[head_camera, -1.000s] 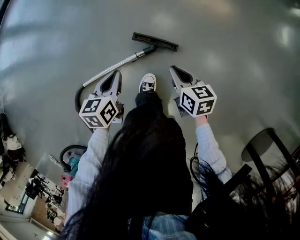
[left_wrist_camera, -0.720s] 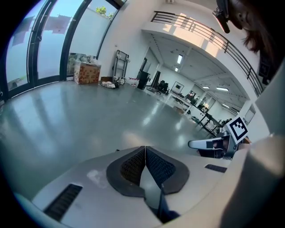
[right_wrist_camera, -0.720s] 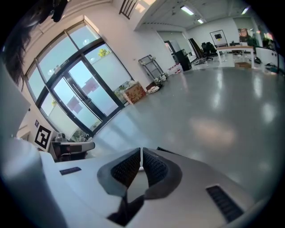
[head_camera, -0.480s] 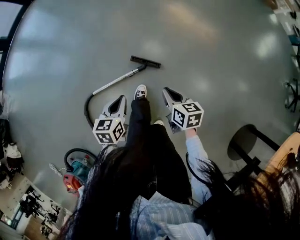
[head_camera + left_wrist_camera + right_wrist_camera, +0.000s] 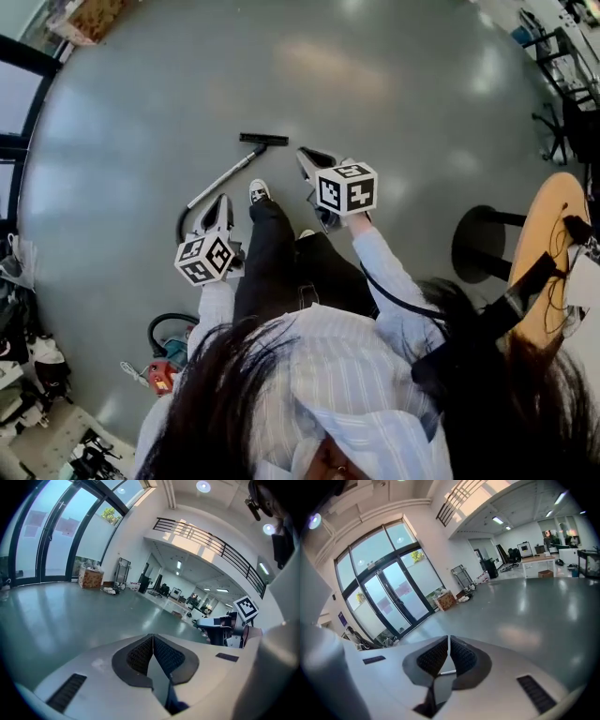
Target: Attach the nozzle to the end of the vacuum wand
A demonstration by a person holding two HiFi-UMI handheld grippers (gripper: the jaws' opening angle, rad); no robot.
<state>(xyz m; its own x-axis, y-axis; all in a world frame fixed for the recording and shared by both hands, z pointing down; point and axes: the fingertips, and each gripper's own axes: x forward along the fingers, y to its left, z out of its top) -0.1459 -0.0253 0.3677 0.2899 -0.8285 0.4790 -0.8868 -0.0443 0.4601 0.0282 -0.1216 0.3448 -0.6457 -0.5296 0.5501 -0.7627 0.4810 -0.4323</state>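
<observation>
The vacuum wand (image 5: 220, 178) lies on the grey floor, and the black flat nozzle (image 5: 263, 140) sits at its far end, apparently joined to it. Its hose (image 5: 180, 225) curls back toward the vacuum body (image 5: 161, 354). My left gripper (image 5: 225, 199) (image 5: 153, 637) hangs high above the floor near the hose end, shut with nothing in it. My right gripper (image 5: 306, 154) (image 5: 448, 639) is raised to the right of the nozzle, also shut and empty. Neither gripper view shows the wand or nozzle. The right gripper's marker cube (image 5: 246, 607) shows in the left gripper view.
The person's shoe (image 5: 259, 192) stands between the grippers. A black round stool (image 5: 480, 246) and a wooden seat (image 5: 551, 234) are at the right. Glass doors (image 5: 389, 602) and a cardboard box (image 5: 445, 600) lie far across the hall.
Both grippers and the head camera have risen well above the floor, so the wand and nozzle look smaller and farther. The wand and nozzle have not moved. Both jaws stay shut.
</observation>
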